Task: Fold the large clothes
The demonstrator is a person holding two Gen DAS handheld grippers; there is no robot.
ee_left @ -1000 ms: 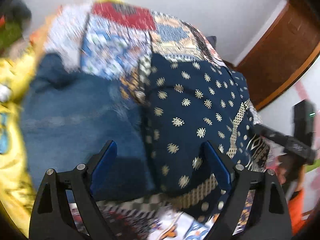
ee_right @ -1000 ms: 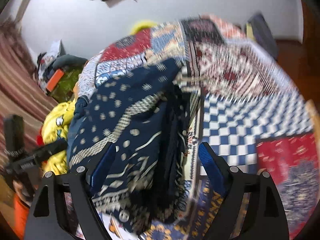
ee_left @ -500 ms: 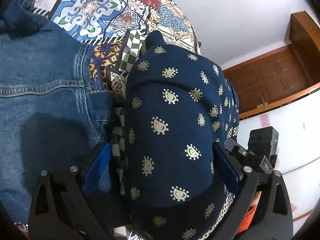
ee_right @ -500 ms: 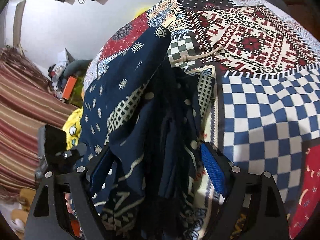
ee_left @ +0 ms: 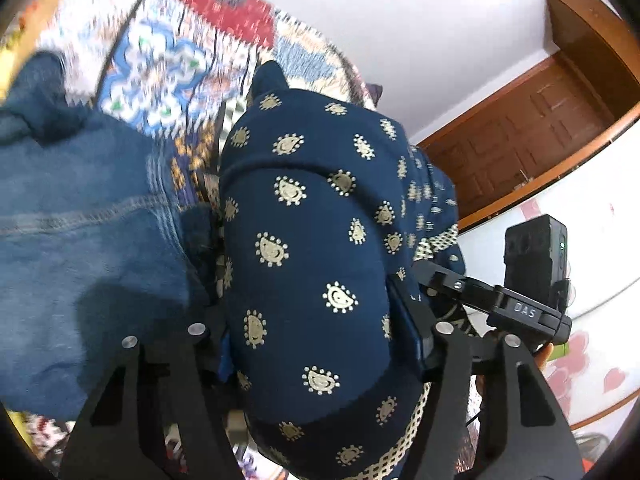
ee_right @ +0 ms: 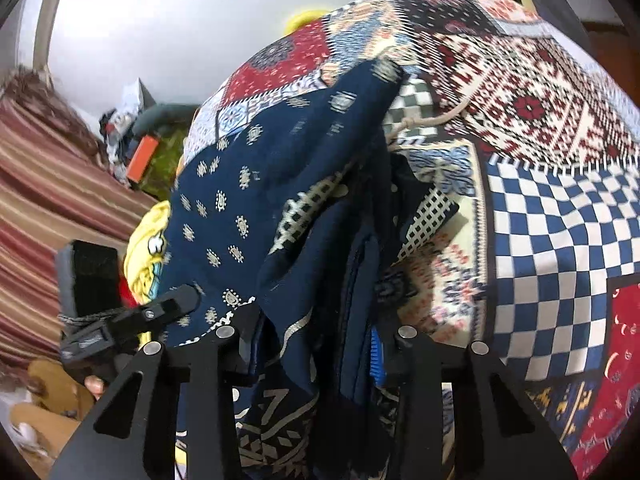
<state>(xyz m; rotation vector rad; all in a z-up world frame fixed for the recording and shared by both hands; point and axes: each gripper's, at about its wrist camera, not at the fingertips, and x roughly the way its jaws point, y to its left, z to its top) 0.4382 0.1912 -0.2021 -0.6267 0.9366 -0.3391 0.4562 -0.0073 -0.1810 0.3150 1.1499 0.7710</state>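
Since the frames half a second back, both sets of jaws have been closing on the navy garment (ee_left: 312, 248), which then lay loose between wide-open fingers. The left gripper (ee_left: 320, 344) now has its jaws pressed against a thick rounded fold of the cloth, still fairly wide because the bundle is bulky. The right gripper (ee_right: 312, 344) has its jaws drawn in narrow on a bunched edge of the same garment (ee_right: 280, 184), its patterned border hanging at 6 o'clock. The garment lies on the patchwork bed (ee_right: 540, 128), with jeans (ee_left: 80, 240) at 9 o'clock in the left view and the other gripper visible at each frame's edge. The step in hand looks like gripping two points of the garment for a fold. Next, both hands probably need to lift together and spread apart, so the cloth hangs flat before it is laid over.
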